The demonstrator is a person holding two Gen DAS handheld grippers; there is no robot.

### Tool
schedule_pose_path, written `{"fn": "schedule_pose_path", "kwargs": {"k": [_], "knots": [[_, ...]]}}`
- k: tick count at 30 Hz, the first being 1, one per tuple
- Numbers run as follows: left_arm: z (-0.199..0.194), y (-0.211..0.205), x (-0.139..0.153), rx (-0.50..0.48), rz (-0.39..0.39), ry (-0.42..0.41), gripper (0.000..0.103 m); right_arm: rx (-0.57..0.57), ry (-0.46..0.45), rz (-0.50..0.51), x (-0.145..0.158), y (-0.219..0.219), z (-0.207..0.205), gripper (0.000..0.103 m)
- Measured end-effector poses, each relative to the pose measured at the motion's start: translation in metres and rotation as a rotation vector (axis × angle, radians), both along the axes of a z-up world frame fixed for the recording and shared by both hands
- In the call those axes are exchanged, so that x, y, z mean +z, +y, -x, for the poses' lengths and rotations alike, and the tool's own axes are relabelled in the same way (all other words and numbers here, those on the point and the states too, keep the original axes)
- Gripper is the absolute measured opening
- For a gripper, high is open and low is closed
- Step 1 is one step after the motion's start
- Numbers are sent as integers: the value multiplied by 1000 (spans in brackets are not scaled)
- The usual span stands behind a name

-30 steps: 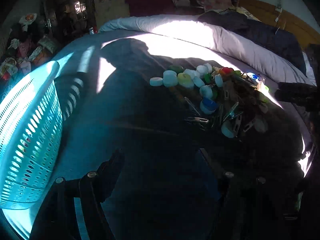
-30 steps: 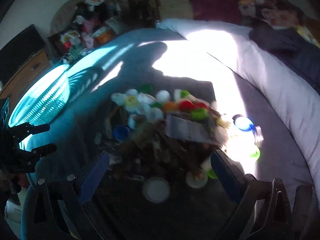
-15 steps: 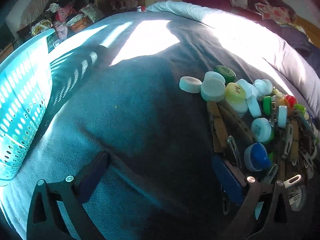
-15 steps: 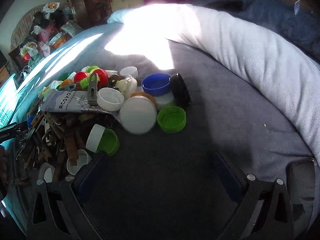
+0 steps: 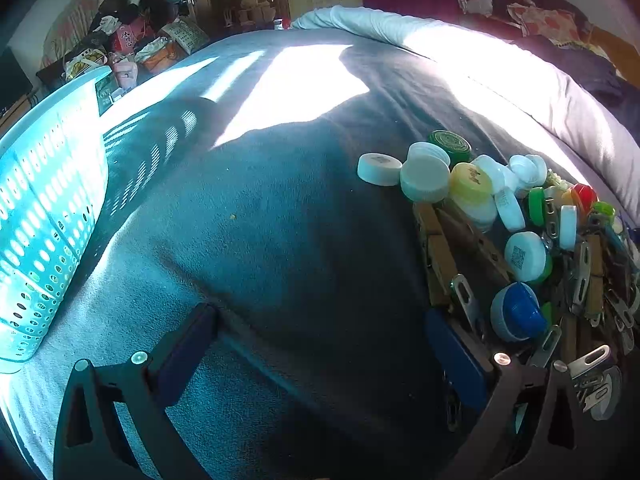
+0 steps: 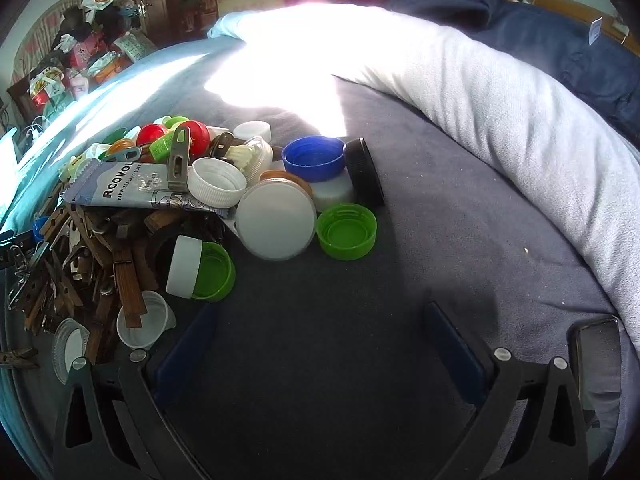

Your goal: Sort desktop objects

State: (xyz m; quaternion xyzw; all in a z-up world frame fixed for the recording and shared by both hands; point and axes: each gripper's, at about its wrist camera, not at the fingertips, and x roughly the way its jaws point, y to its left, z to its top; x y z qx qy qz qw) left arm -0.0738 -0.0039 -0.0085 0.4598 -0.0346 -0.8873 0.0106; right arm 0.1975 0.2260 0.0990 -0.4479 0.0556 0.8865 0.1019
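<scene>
Two green caps (image 6: 346, 231), one basket (image 5: 44, 216)

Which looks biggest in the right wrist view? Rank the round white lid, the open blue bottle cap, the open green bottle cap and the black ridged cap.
1. Round white lid.
2. Open blue bottle cap and open green bottle cap: alike, not ranked; green lies nearer the camera.
3. Black ridged cap, on edge, so unsure.

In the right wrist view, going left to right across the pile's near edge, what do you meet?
Wooden clothespins → white cap nested with a green one → large white lid → upturned green cap → bare dark blanket → pale rolled quilt.
</scene>
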Motion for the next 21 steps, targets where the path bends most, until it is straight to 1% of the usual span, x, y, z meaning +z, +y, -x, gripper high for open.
{"fn": "schedule_pose_path", "kwargs": {"k": [10,21], "knots": [[1,4,-2,2,0,-1,103,0,0,0,0,0,0,103],[-2,3,-2,0,-5,15,103,0,0,0,0,0,1,103]]}}
